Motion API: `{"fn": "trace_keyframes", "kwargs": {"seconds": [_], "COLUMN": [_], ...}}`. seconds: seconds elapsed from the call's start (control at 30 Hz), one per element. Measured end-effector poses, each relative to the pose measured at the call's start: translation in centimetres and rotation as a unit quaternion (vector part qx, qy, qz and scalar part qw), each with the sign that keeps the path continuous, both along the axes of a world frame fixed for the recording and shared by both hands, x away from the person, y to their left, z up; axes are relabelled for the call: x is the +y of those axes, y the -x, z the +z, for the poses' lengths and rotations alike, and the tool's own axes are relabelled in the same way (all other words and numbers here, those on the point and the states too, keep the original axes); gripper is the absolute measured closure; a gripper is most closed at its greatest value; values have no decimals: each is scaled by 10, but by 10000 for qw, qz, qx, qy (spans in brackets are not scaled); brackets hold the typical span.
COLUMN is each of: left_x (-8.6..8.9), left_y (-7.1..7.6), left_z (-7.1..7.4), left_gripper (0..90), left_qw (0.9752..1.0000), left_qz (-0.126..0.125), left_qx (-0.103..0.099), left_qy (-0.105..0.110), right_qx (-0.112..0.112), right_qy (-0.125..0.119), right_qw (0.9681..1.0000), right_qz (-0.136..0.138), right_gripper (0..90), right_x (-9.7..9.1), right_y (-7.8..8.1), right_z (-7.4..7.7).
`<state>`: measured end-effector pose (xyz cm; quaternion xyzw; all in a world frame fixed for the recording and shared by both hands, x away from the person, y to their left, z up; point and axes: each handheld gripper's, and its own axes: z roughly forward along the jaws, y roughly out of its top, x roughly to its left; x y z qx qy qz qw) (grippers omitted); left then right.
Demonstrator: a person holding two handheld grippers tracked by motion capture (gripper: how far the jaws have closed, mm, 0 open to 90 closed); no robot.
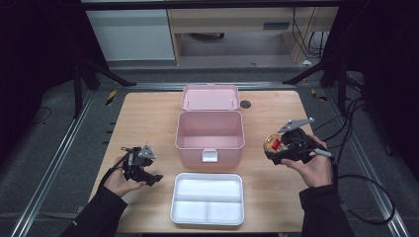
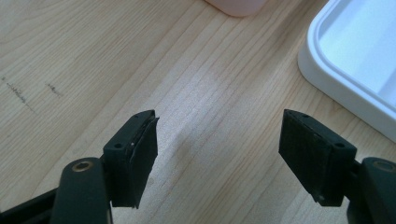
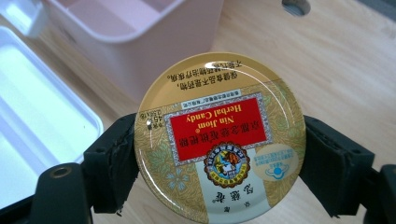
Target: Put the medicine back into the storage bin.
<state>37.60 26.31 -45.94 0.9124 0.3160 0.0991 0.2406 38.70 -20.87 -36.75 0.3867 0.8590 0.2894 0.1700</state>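
Counting from the near edge of the wooden table (image 1: 148, 113): two sleeves and two hands, one gripper in each. Between them, closest to the person, sits one white tray (image 1: 207, 198) with three compartments, one long one across the far side and two smaller ones nearer, nothing in any of them.

The left gripper (image 1: 157, 178) is low over the wood just left of the tray. Its jaws are spread wide with only bare table between them, so it's gripping nothing. In the left gripper view the tray's rounded corner (image 2: 336, 70) sits off to the right.

The right gripper (image 1: 271, 146) is held up off the table on the right side, and its two pads are clamped on one round candy tin (image 3: 219, 137), gold with a red "Nin Jiom Herbal Candy" label, pinched by its edge. The tin (image 1: 274, 143) hangs just right of the box.

Next out, middle of the table: one pink storage box (image 1: 210, 136), open and empty, with one white latch on its near wall. Its one pink lid (image 1: 210, 97) stands folded back behind it. Beyond that, one dark round hole (image 1: 245, 104) in the tabletop.
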Motion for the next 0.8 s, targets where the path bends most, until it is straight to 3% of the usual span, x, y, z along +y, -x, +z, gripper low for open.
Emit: {"fn": "trace_keyframes", "kwargs": {"seconds": [0.53,0.8], "left_x": [4,4], "left_y": [-2,-2], "left_z": [-1,-1], "left_gripper": [278,278], "left_qw": [10000,10000], "left_qz": [47,47], "left_qx": [-5,-15], "left_qy": [-19,-35], "right_qx": [-315,-351], "right_qy": [-101,-55], "right_qw": [9988,9975], "right_qz": [360,604], "right_gripper": [208,208], "right_x": [46,75], "right_y": [-41,-65], "right_z": [44,53]}}
